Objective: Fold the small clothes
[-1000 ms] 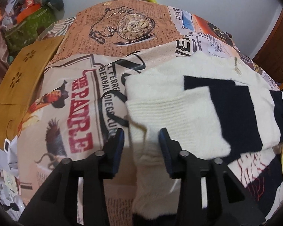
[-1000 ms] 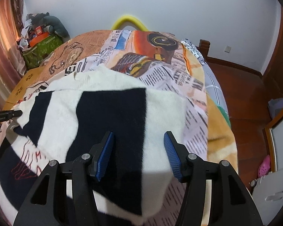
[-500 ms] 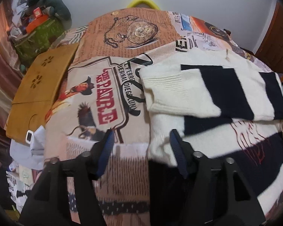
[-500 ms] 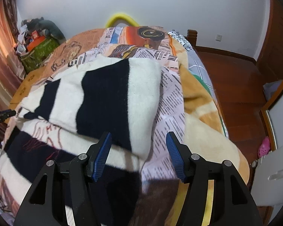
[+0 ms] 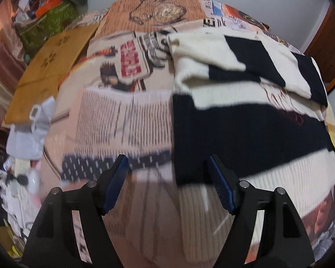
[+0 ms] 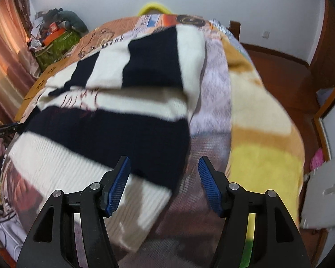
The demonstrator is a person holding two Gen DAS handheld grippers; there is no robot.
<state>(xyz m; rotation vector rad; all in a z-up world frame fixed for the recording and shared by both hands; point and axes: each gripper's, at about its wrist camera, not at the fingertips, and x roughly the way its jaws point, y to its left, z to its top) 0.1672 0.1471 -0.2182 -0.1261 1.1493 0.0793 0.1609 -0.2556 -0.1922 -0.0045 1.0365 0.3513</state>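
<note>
Printed bedspread (image 5: 122, 116) carries the striped sweater (image 5: 245, 129), sleeves apparently folded across at twelve o'clock; left gripper (image 5: 168, 185) and right gripper (image 6: 164, 183) hover empty, jaws opening, flanking its hem corners for the next fold.

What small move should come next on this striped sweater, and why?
Probably lower both and pinch the near hem corners to fold it up. The sweater lies flat on the bed, its top part already folded over. The left hand-held gripper and the right hand-held gripper are both opening, pads clear of the cloth, each over a near edge of the knit.
</note>
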